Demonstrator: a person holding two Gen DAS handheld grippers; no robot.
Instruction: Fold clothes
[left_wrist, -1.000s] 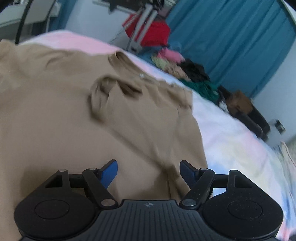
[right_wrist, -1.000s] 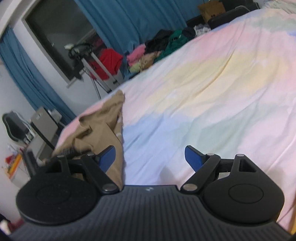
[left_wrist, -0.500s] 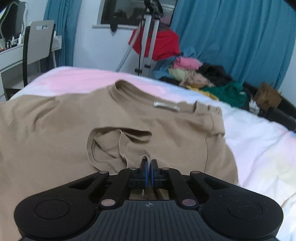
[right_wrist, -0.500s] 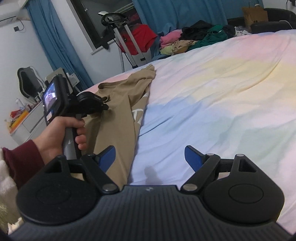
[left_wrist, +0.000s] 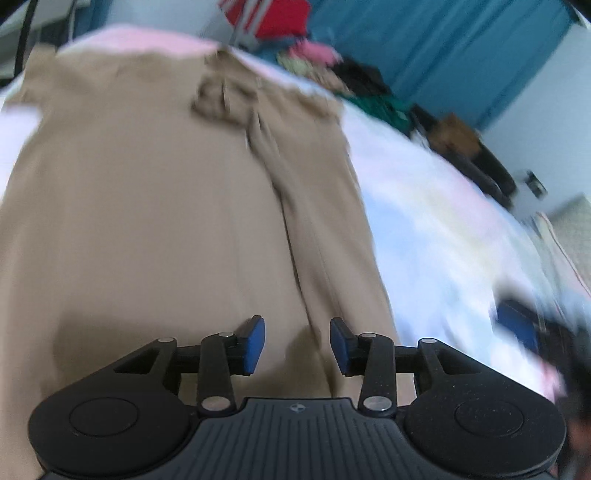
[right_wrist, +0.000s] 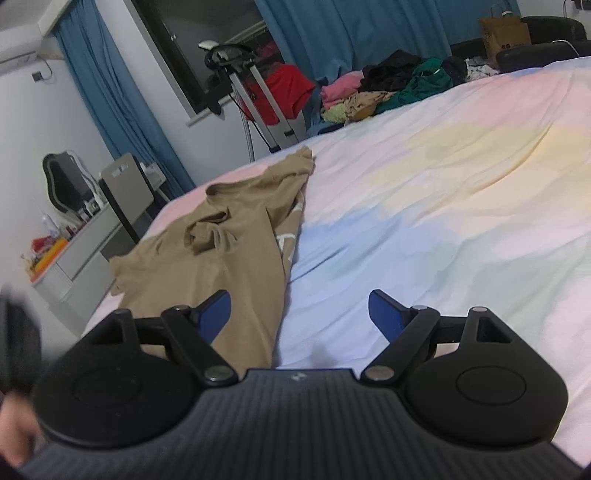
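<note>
now both the left gripper (left_wrist: 297, 345) and right gripper (right_wrist: 300, 315) hover with fingers spread, empty, over the tan shirt (left_wrist: 166, 206) on the bed (right_wrist: 443, 206).

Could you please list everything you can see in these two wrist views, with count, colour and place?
T-shirt: one, tan, spread on the left part of the bed, sleeve folded in over the body.
Bed sheet: one, pastel pink, yellow and blue, under the shirt.
Clothes pile: one heap, pink, black, green and beige, beyond the far edge of the bed.
Red garment: one, hanging on a metal stand by the window.
Curtains: blue, along the far wall.
Chair: one, grey, at a desk on the left.
Paper bag: one, brown, far right.
Left gripper: black with blue pads, open over the shirt.
Right gripper: black with blue pads, open at the shirt's near edge.
</note>
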